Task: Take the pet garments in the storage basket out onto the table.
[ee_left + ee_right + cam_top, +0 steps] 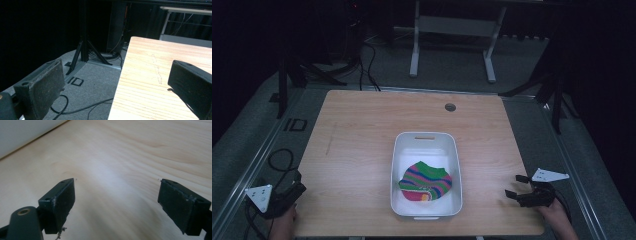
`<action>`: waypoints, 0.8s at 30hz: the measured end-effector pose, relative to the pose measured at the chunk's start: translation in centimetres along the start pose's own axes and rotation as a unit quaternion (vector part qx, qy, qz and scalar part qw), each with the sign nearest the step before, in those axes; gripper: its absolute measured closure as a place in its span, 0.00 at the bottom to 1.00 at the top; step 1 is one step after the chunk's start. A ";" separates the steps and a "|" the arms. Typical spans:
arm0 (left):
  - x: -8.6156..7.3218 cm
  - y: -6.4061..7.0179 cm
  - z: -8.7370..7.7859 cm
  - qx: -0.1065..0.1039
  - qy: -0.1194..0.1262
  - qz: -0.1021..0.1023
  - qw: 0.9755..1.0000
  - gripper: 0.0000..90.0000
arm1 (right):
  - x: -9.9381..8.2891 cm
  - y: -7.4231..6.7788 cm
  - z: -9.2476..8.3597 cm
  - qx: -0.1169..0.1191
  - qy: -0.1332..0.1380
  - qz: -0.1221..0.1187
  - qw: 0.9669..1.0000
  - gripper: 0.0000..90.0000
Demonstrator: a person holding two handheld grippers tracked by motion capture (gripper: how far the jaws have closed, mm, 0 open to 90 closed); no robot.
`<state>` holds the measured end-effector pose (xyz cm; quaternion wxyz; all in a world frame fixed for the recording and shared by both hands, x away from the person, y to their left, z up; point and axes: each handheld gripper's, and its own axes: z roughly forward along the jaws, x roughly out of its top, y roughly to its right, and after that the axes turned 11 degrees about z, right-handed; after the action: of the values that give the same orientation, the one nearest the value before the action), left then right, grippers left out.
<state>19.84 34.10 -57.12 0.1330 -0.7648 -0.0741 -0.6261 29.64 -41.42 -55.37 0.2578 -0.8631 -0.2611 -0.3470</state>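
Observation:
A white rectangular tub (426,139) sits at the middle front of the wooden table (362,130). Inside it lies a crumpled knitted cloth (426,181) striped green, blue, red and yellow. My left gripper (298,182) is open at the table's front left corner, half over the edge, with nothing between its jaws. In the left gripper view it (117,82) straddles the table's left edge. My right gripper (516,186) is open low over the table's front right, well right of the tub. The right gripper view has it (117,195) over bare wood, the tub's wall (22,132) at upper left.
A round cable hole (450,107) is in the table's far side. Black stands (85,47) and cables (279,160) lie on the grey floor to the left. A white desk frame (452,35) stands beyond the table.

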 end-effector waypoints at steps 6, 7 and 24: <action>0.0 0.0 0.0 -0.001 0.000 0.000 1.000 0.01 | 1.2 -1.3 0.8 0.038 -0.058 -0.042 0.997 0.16; 0.0 0.0 0.0 -0.001 0.000 0.000 1.000 0.01 | 1.5 -1.5 1.0 0.041 -0.072 -0.043 0.996 0.16; 0.0 0.0 0.0 -0.007 0.000 0.000 1.000 0.01 | 6.4 -7.2 2.7 0.100 -0.159 -0.116 0.975 0.16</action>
<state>19.84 34.14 -57.12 0.1280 -0.7658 -0.0699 -0.6263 30.42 -32.74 -50.45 0.2559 -0.8408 -0.4308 -0.2048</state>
